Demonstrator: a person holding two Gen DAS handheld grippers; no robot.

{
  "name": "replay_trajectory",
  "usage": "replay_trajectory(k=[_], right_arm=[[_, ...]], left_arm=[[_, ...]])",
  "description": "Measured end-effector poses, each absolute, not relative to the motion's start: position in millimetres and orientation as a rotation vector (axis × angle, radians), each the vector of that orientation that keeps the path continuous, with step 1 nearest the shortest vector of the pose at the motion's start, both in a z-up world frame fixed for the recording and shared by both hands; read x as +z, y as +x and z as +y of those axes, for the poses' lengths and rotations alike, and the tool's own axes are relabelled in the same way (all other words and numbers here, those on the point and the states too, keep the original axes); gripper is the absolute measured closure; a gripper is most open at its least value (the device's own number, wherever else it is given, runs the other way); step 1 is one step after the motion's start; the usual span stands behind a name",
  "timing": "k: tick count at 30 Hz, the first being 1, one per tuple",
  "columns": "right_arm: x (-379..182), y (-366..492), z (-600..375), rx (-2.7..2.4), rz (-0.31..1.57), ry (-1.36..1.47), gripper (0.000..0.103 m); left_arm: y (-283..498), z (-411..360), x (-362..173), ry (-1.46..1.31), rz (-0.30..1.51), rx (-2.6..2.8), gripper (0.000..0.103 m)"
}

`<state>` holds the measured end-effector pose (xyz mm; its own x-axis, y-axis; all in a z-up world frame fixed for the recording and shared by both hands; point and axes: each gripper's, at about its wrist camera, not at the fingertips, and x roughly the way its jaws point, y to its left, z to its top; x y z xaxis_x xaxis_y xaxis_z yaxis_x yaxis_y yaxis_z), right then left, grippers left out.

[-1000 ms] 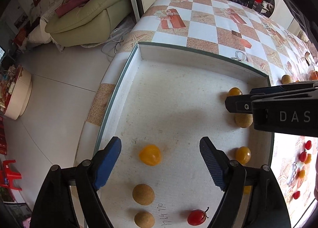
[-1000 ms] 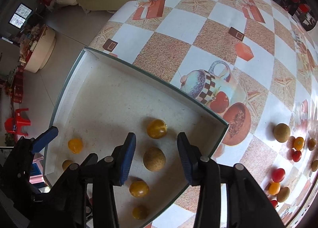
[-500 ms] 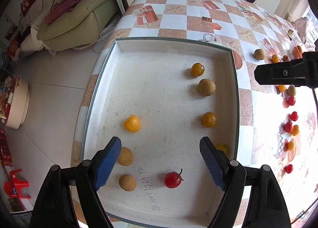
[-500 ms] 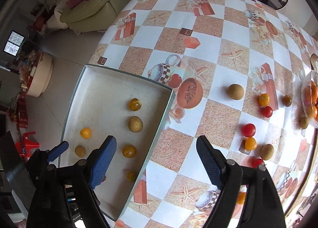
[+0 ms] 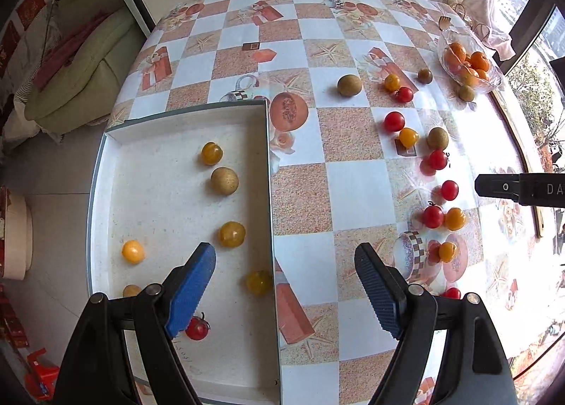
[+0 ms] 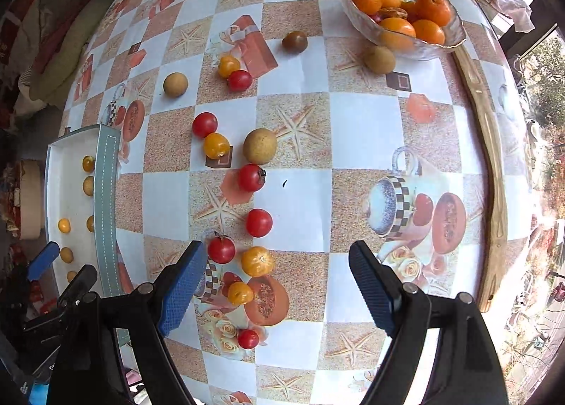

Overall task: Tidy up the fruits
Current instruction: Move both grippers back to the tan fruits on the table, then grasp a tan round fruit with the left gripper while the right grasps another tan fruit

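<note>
**Desk:** What do your two wrist cameras show?

**Operator:** My left gripper point(image 5: 285, 285) hangs above the right wall of the white tray point(image 5: 269, 193), jaws spread wide and holding nothing. One blue pad sits over the tray floor at lower left of the frame, the other over the checked tablecloth point(image 5: 356, 193) at lower centre. My right gripper point(image 6: 273, 285) is likewise spread and empty, above the loose fruit at the bottom of its view.

**Desk:** Where is the fruit?

**Operator:** Partly in the tray. In the left view I count a yellow tomato point(image 5: 211, 153) near the tray's upper middle, a brown longan point(image 5: 224, 180) just below it, further yellow fruit at lower centre and left, and a red cherry tomato point(image 5: 197, 328) at the bottom, half behind my pad. The rest lies scattered on the cloth, right of the tray. In the right view a red tomato point(image 6: 221, 249) touches an orange-yellow one point(image 6: 257, 261) just above my left pad, with more red tomatoes point(image 6: 259, 222) strung upward through the frame's centre and a large longan point(image 6: 259, 146) beside them.

**Desk:** Anything else on the table?

**Operator:** A glass bowl point(image 6: 356, 13) of oranges at upper right of the right view, with a longan just below its rim, and a long wooden piece point(image 6: 492, 165) along the right edge.
</note>
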<state>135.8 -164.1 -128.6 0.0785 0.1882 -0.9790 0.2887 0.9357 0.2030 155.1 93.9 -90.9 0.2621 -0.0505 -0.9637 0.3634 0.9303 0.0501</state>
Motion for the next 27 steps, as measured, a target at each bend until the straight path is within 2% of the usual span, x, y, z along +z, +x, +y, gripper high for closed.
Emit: replay_trajectory(k=[9,11,15,25,27], right_arm=[[-133.3,152.2,-234.1,-0.275,1.376,0.475,0.019],[-136.0,161.0,-243.3,-0.294,1.35,0.484,0.024],[-146.2,176.7,-255.2,-0.305,1.319,0.516,0.026],[-160.3,194.6,-263.0,-0.333,1.24,0.53,0.027],[-164.3,198.8,-265.7,-0.341,1.239,0.54,0.03]], left_arm=[[222.9,39.2,-103.2,0.239,1.253,-0.274,0.021],[238.1,29.6,-112.0,0.237,1.253,-0.262,0.021],[262.0,16.3,-130.1,0.227,1.259,-0.246,0.021],[287.7,-10.1,-159.3,0.236,1.26,-0.255,0.021],[291.3,-12.4,-164.1,0.243,1.266,-0.25,0.021]])
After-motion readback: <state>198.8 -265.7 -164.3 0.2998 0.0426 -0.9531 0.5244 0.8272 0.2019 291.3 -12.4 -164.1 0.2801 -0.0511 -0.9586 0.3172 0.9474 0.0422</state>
